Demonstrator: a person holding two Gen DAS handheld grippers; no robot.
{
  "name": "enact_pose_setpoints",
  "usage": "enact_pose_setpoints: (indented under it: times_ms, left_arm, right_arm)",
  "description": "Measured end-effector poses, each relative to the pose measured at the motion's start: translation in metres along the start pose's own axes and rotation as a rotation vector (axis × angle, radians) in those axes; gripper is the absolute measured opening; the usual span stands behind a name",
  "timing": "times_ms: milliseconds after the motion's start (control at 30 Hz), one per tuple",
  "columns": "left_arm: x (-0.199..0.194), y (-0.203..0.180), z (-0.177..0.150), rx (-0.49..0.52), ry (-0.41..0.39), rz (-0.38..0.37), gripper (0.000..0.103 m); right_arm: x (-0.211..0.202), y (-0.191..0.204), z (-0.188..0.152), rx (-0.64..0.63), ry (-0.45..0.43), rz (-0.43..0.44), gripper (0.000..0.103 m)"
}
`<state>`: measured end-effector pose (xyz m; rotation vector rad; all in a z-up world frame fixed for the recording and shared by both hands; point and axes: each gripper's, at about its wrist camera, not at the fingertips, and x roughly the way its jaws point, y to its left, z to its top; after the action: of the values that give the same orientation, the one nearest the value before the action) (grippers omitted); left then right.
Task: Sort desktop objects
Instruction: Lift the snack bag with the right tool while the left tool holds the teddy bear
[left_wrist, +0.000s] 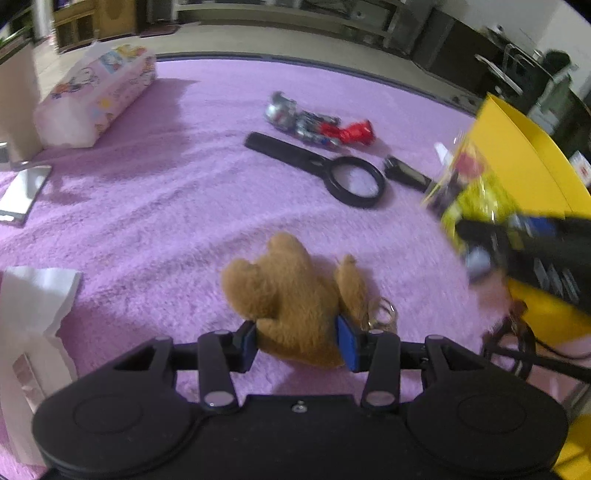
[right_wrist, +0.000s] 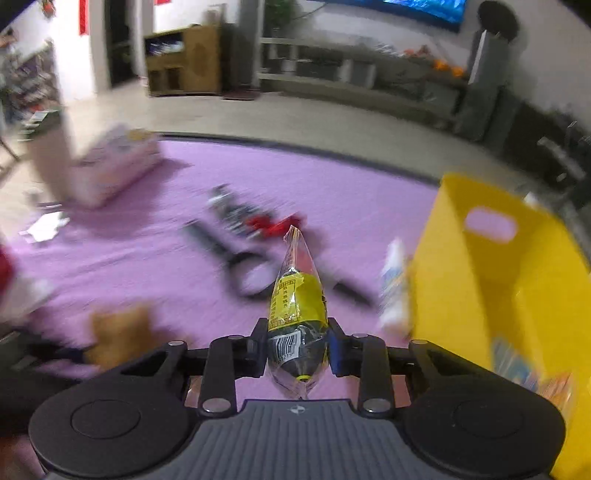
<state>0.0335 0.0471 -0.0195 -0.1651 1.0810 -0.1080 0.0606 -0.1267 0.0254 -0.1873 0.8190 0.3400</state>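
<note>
Right wrist: yellow bin (right_wrist: 461, 295) holds possibly blurred packets (right_wrist: 532, 373).

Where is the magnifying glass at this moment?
In the left wrist view the magnifying glass lies flat on the purple cloth, right of centre, just in front of the toy robot and beyond the plush bear.

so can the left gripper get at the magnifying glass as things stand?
Probably not yet. The left gripper is shut on the brown plush toy, so its jaws are full. The magnifying glass lies uncovered on the purple mat beyond the toy, nothing on it, so the path looks free once the toy is dropped.
</note>
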Motion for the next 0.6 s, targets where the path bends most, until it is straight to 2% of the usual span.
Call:
enact_pose_setpoints:
  times_ms: [133,200,267,367,467,533,600]
  left_arm:
    - [-0.002,-0.008,-0.004,0.051,-0.012,0.018,0.043]
    - [-0.003,-0.01,-0.005,0.068,-0.024,0.025,0.045]
    - [-0.003,-0.013,-0.006,0.097,-0.036,0.027,0.054]
    - [-0.005,-0.013,-0.004,0.092,-0.052,0.026,0.068]
    - [-0.007,-0.01,-0.002,0.074,-0.073,0.037,0.075]
    - [-0.01,-0.008,-0.002,0.078,-0.086,0.045,0.077]
    - [-0.012,-0.006,-0.002,0.079,-0.091,0.059,0.077]
  right_arm:
    - [-0.002,0.002,-0.031,0.068,0.002,0.077,0.032]
    - [0.006,0.001,-0.033,0.064,0.014,0.091,0.034]
    - [0.007,0.001,-0.025,0.027,0.006,0.097,0.034]
    - [0.012,-0.007,-0.023,0.065,0.004,0.085,0.036]
    - [0.012,-0.015,-0.024,0.127,0.016,0.1,0.04]
    - [0.01,-0.017,-0.024,0.131,0.01,0.097,0.044]
    - [0.008,-0.015,-0.025,0.12,0.004,0.083,0.053]
